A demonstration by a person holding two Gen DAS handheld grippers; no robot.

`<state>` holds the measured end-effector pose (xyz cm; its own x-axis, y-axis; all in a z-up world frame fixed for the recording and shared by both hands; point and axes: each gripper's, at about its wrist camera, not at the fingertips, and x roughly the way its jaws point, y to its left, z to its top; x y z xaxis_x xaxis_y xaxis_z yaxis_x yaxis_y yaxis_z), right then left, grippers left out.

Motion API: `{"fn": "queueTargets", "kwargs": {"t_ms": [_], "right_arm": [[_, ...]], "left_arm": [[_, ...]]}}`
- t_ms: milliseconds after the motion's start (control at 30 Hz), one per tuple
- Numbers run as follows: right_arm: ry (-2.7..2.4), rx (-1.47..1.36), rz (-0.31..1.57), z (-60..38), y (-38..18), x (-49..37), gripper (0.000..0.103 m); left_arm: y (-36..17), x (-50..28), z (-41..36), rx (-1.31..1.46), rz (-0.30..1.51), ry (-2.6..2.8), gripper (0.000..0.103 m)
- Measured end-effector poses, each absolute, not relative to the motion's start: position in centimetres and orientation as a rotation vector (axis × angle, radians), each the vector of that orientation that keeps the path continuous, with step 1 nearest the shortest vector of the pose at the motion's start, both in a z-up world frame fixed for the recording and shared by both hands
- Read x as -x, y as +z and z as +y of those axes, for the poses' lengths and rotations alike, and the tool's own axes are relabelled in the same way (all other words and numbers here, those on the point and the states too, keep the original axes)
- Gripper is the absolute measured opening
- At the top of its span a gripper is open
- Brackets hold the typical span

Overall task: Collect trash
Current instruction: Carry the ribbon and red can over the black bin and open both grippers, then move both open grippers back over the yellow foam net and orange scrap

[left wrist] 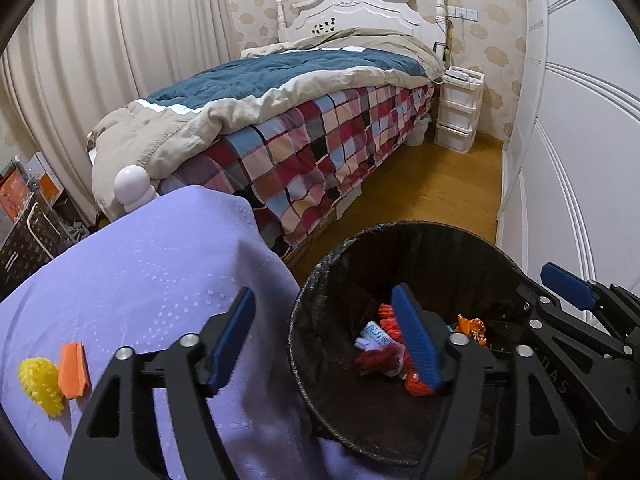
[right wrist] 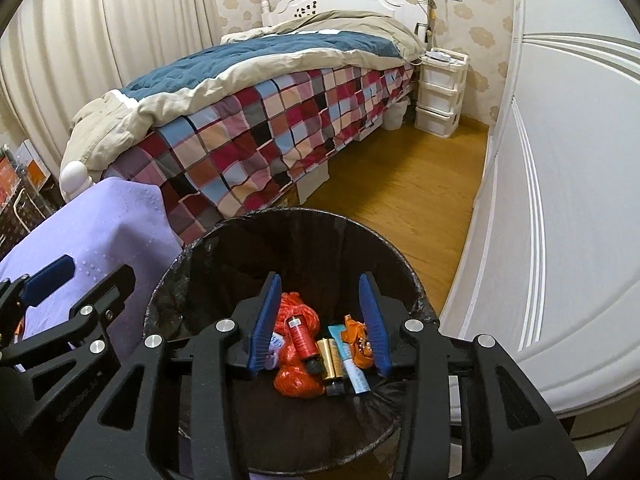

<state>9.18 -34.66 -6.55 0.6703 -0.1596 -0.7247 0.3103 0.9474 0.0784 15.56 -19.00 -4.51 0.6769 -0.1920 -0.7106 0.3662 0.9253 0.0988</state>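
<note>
Both grippers poised over the round black-lined trash bin (right wrist: 192, 264). Left gripper (left wrist: 324, 340): jaws wide apart, empty, one finger over the lilac-clothed tabletop (left wrist: 140, 264). Right gripper (right wrist: 322, 324): jaws apart, empty, above the bin. Within the bin: orange plastic bag (right wrist: 298, 380), red tube (right wrist: 302, 338), gold cylinder (right wrist: 332, 356), pale blue tube (right wrist: 352, 368). On the tabletop: spiky yellow ball (left wrist: 40, 384) touching a folded orange paper (left wrist: 74, 370).
</note>
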Motion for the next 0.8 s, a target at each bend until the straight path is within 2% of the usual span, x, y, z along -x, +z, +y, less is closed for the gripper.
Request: {"fn": "queueTargets", "kwargs": {"t_ms": [233,433,800], "right_arm": [[-0.288,-0.203,0.783,-34.6,-6.5,-8.4,0.062],[-0.288,-0.204,0.781,-34.4,-6.3,-8.0,0.069],[-0.217,-0.192,0.802,-29.8,-6.6,-6.2,0.07]], "left_arm": [[-4.0,-15.1,-18.2,-0.243,0.75,-0.287,0.076],[-3.3,-14.3,-16.6,-0.235,0.739,-0.263,0.078],[-3.5,-12.4,-10.9,-0.224,0.749,-0.164,0.078]]}}
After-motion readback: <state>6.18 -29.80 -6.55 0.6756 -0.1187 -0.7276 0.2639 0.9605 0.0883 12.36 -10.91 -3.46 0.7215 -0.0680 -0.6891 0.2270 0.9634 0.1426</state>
